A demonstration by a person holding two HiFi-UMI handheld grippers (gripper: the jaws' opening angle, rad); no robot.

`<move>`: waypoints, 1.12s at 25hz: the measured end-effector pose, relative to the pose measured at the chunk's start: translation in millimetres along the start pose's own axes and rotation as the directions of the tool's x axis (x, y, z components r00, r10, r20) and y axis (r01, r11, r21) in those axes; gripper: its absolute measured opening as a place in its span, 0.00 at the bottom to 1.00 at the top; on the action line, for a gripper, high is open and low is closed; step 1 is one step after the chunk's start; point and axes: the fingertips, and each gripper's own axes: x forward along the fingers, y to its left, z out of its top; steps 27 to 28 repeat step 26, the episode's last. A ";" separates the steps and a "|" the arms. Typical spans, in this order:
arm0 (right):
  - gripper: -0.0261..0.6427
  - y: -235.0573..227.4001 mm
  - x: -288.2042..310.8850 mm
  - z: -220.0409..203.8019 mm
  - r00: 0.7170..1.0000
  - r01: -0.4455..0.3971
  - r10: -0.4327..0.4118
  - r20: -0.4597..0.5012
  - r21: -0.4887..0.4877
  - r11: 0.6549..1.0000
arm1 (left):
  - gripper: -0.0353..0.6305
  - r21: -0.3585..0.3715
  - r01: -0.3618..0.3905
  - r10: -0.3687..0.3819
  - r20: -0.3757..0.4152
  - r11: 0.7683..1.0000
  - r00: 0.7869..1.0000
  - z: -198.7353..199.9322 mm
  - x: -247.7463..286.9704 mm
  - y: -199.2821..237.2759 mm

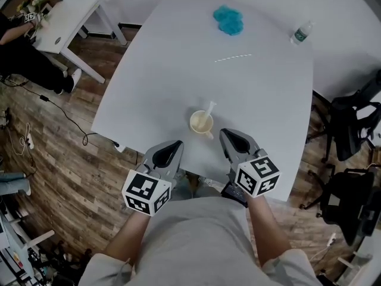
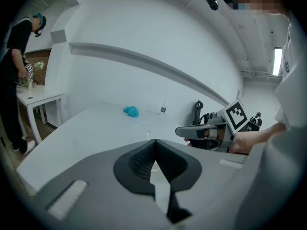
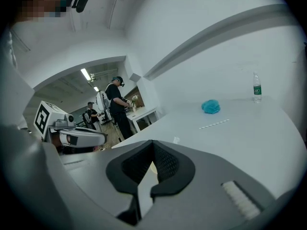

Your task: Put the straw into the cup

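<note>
1 straw (image 1: pixel 209 108) stands in the 1 cup (image 1: pixel 201 124), its long axis tilted so the top end leans toward the upper right, past the rim. A 2nd straw (image 1: pixel 233 57) lies flat higher in the frame, running nearly left to right and rising slightly to the right. The cup sits near the lower edge of the table (image 1: pixel 149 70), with wide bare top above it. 1 blue cloth (image 1: pixel 228 20) and 1 bottle (image 1: pixel 302 34) sit near the upper edge. The left gripper (image 1: pixel 176 145) and right gripper (image 1: pixel 226 134) flank the cup at lower left and lower right, apart from it, each with jaws closed together on nothing.
</note>
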 end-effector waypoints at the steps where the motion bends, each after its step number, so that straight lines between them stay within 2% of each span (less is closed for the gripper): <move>1: 0.05 3.1 -2.3 1.5 1.000 -0.006 0.006 0.000 -0.010 1.000 | 0.08 0.002 -0.002 0.002 0.002 1.000 1.000 0.2 -1.6 -1.5; 6: 0.05 14.8 -13.5 4.2 1.000 -0.020 0.020 -0.010 -0.041 0.999 | 0.08 0.062 -0.009 0.009 -0.011 0.998 1.000 -2.4 -8.0 -11.4; 10: 0.05 20.3 -21.5 6.9 1.000 -0.030 0.030 -0.008 -0.045 0.999 | 0.08 0.043 -0.004 0.003 0.002 0.999 1.000 0.9 -10.4 -13.7; 28: 0.05 20.3 -33.4 11.1 0.999 -0.035 0.035 -0.007 -0.065 0.997 | 0.08 0.065 0.004 -0.006 0.020 0.998 1.000 13.4 -9.3 -25.2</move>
